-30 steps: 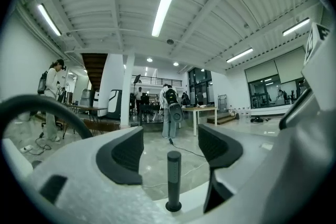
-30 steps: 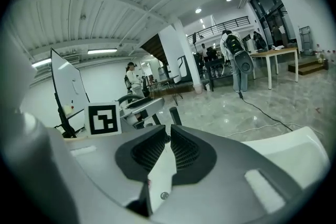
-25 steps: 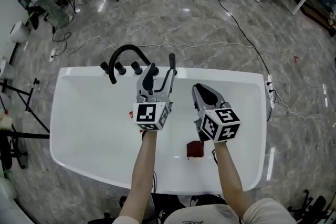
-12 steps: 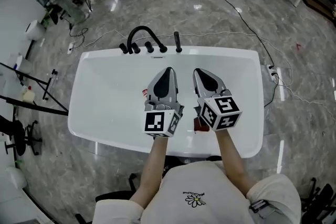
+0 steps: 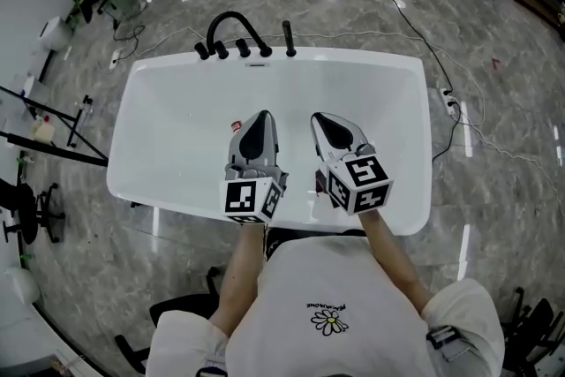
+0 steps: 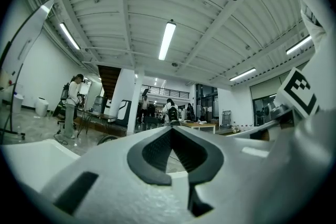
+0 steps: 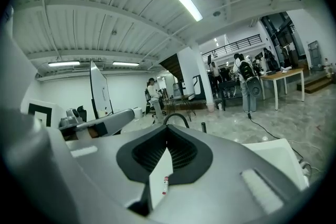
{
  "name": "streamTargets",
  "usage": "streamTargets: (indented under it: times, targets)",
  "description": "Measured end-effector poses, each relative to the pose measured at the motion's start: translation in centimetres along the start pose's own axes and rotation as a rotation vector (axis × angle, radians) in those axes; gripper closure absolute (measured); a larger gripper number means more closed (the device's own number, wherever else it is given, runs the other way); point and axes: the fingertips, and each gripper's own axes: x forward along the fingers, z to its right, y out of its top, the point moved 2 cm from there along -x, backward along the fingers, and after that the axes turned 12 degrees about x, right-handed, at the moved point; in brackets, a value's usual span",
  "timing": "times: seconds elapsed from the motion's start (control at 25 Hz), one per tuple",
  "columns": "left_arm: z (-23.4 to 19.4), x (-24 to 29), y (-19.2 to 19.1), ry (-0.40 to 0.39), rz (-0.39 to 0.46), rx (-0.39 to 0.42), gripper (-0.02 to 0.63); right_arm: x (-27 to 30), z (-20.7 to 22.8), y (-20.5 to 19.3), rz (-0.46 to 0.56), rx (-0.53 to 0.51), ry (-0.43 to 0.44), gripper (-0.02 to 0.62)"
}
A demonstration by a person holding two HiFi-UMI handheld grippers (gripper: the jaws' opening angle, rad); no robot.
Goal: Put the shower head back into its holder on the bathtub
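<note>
The black shower head (image 5: 288, 38) stands upright at the far rim of the white bathtub (image 5: 177, 93), just right of the curved black faucet (image 5: 231, 24) and its knobs. Both grippers hover over the tub's near half, well back from it and side by side. In the head view my left gripper (image 5: 258, 116) is shut with nothing in it, and my right gripper (image 5: 320, 118) is shut and empty too. In the left gripper view the left gripper (image 6: 170, 131) has its jaws closed tip to tip. The right gripper (image 7: 168, 129) points toward the faucet (image 7: 176, 118) and the shower head (image 7: 203, 127).
A small dark red object (image 5: 320, 182) lies in the tub between the grippers, partly hidden. Cables and a power strip (image 5: 448, 101) run across the marble floor to the right. Tripod legs (image 5: 53, 146) stand left of the tub. Desks and people are far behind.
Both grippers drew back from the faucet end toward the tub's near side. The left jaws, open beside the shower head before, have shut. The shower head stays upright at the rim.
</note>
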Motion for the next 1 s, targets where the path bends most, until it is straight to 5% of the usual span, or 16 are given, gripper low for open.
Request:
streamTargets:
  times: [0.28,1.0]
  targets:
    - [0.9,-0.3,1.0,0.013,0.01,0.026,0.611,-1.3,-0.4,1.7,0.037,-0.08,0.016,0.588]
    - [2.1,0.8,0.8,0.042,0.009,-0.006,0.611,-2.2,1.4,4.1,0.089,-0.069,0.056,0.588]
